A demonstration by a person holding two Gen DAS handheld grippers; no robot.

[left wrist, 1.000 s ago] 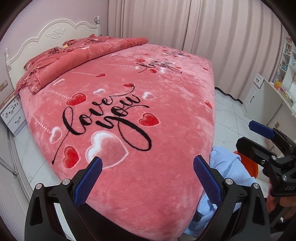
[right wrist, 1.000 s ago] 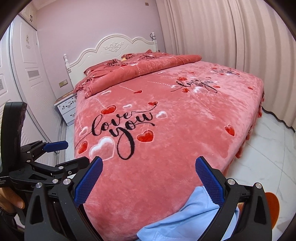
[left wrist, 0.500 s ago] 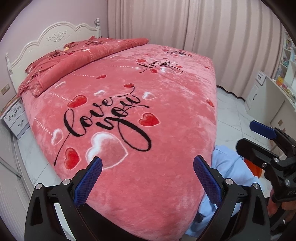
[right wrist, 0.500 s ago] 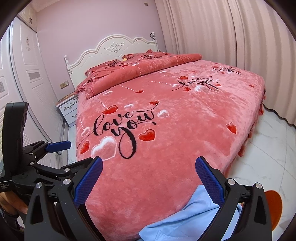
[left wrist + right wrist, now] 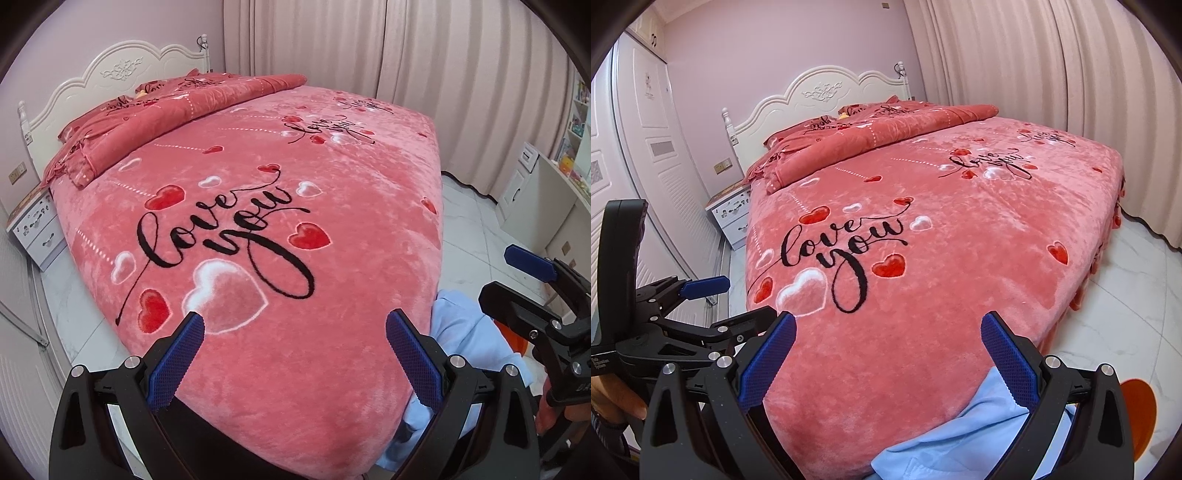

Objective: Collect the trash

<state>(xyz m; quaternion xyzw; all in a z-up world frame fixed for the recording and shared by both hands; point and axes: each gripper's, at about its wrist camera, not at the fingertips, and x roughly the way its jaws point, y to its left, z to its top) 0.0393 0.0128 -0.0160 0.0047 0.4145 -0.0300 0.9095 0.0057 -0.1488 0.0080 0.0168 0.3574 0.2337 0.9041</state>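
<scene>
No trash shows in either view. My left gripper (image 5: 293,354) is open and empty, held over the foot of a bed with a pink "love you" blanket (image 5: 258,206). My right gripper (image 5: 888,354) is open and empty over the same blanket (image 5: 923,229). The right gripper also shows at the right edge of the left wrist view (image 5: 535,295); the left gripper shows at the left of the right wrist view (image 5: 701,306). A small yellow thing (image 5: 843,115) lies among the pillows; I cannot tell what it is.
A light blue cloth (image 5: 469,332) lies at the bed's near right corner, also in the right wrist view (image 5: 960,443). An orange object (image 5: 1137,413) sits on the white floor beside it. A nightstand (image 5: 37,229), wardrobe doors (image 5: 646,147), curtains (image 5: 369,44) and a white desk (image 5: 535,199) surround the bed.
Both views have drifted slightly, so the bed sits a little lower and nearer. Both grippers stay open and empty.
</scene>
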